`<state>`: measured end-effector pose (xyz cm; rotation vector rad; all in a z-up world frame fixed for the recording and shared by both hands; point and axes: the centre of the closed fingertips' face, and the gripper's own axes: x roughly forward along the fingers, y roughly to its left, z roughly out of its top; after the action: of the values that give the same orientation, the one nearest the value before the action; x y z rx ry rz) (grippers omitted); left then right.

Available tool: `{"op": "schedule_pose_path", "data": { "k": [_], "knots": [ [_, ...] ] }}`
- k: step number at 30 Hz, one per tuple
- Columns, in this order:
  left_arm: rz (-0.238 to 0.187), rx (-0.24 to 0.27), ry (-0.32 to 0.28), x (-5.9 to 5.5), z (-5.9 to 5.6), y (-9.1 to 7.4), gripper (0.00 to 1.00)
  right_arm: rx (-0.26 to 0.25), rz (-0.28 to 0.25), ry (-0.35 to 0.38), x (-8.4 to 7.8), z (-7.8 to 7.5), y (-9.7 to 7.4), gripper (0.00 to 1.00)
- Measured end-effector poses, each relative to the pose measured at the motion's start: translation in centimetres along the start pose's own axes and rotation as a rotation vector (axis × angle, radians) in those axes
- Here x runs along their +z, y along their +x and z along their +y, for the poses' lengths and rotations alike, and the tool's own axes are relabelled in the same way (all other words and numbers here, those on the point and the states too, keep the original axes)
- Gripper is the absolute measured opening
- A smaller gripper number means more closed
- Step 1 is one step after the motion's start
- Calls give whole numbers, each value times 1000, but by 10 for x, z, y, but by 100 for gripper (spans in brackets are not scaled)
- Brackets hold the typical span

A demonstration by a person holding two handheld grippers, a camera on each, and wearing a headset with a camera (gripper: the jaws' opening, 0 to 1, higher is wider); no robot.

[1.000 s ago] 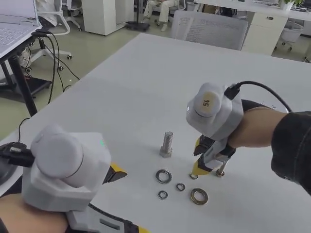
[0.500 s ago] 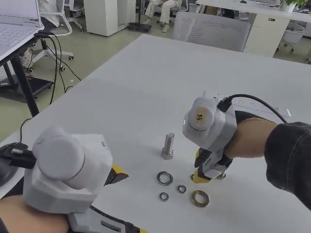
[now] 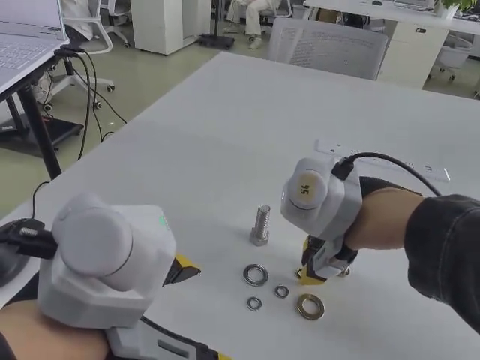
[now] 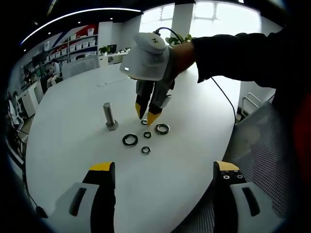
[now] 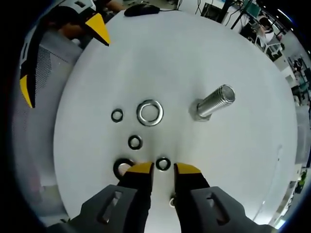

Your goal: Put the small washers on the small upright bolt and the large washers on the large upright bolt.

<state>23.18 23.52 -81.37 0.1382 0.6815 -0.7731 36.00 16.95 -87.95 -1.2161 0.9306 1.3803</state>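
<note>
Since a second earlier, your right hand-held gripper (image 3: 309,276) had sunk closer to the counter (image 3: 225,127). Its tips had come in over the small washer that had shown beside them.

Right hand-held gripper: jaws nearly together with a narrow gap, gripping nothing. In the right gripper view that small washer (image 5: 163,163) lay flat just ahead of the gap. A small metal piece (image 5: 171,200) sat lower between the jaws, too small for you to identify.

Left hand-held gripper (image 4: 164,167): jaws spread wide, empty, held near the counter's edge and well apart from the hardware.

Large upright bolt (image 3: 260,225): stood head-down on the counter, bare of washers, just left of your right hand-held gripper in the head view.

Large silver washer (image 3: 256,274): flat, near the bolt on your side.

Large brass-coloured washer (image 3: 309,306): flat, just beside the right tips; one jaw partly hid it in the right gripper view.

Second small washer (image 3: 281,291): flat, between the two large washers.

Third small washer (image 3: 254,303): flat, beside the silver washer.
</note>
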Motion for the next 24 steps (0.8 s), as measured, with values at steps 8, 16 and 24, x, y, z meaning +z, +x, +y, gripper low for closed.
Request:
{"op": "schedule_pose_path", "data": {
  "k": [8, 16, 24],
  "knots": [
    [1, 1, -1, 0, 0, 0, 82, 12, -1, 22, 0, 1, 0, 16],
    [1, 1, 0, 0, 0, 1, 82, 29, -13, 55, 0, 1, 0, 16],
    [2, 1, 2, 1, 0, 1, 83, 33, -12, 68, -1, 1, 0, 15]
  ]
}}
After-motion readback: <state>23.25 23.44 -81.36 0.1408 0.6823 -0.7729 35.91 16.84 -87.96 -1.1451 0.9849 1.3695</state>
